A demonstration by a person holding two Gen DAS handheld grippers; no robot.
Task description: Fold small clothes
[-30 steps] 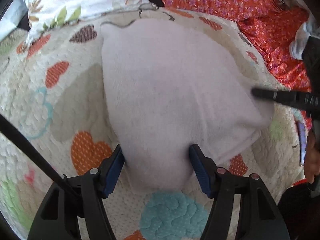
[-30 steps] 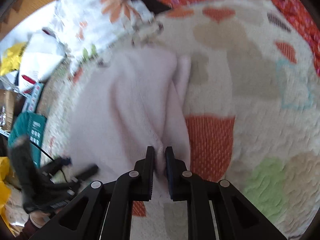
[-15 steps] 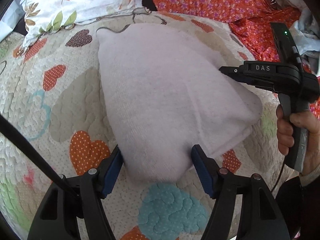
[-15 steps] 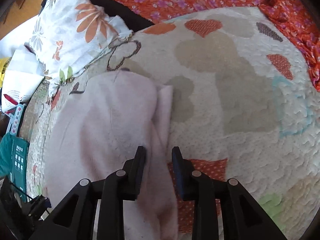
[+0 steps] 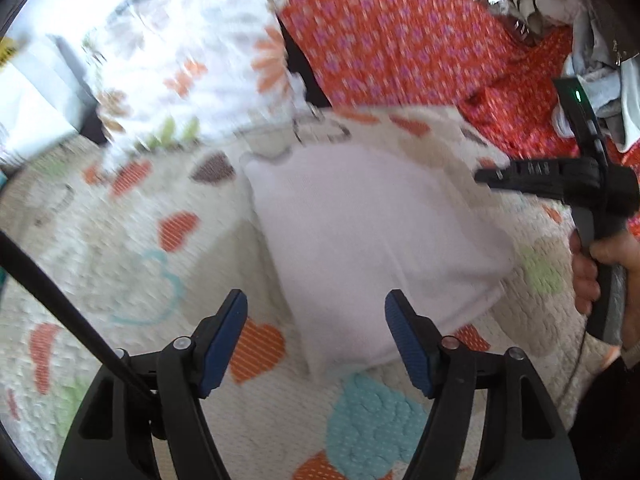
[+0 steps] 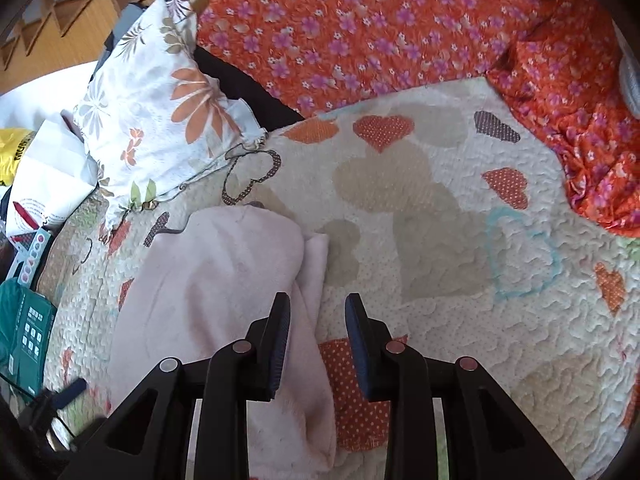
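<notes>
The folded pale pink garment (image 5: 372,240) is lying flat on the heart-patterned quilt (image 6: 440,208), centre frame in the left wrist view, lower left in the right. The left gripper (image 5: 316,340) is hovering over its near edge, fingers apart and widening, gripping nothing. The right gripper (image 6: 318,340) is poised over the garment's right edge, fingers apart, pressing nothing.

floral pillow (image 5: 188,76) motion-blurred, green box (image 6: 24,332) edge-cropped

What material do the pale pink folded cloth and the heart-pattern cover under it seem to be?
Pink cloth: probably soft terry or fleece, matte; its surface looks fuzzy and it folds thickly. Heart cover: seems quilted cotton, matte; wavy stitching puffs the surface around printed hearts.
</notes>
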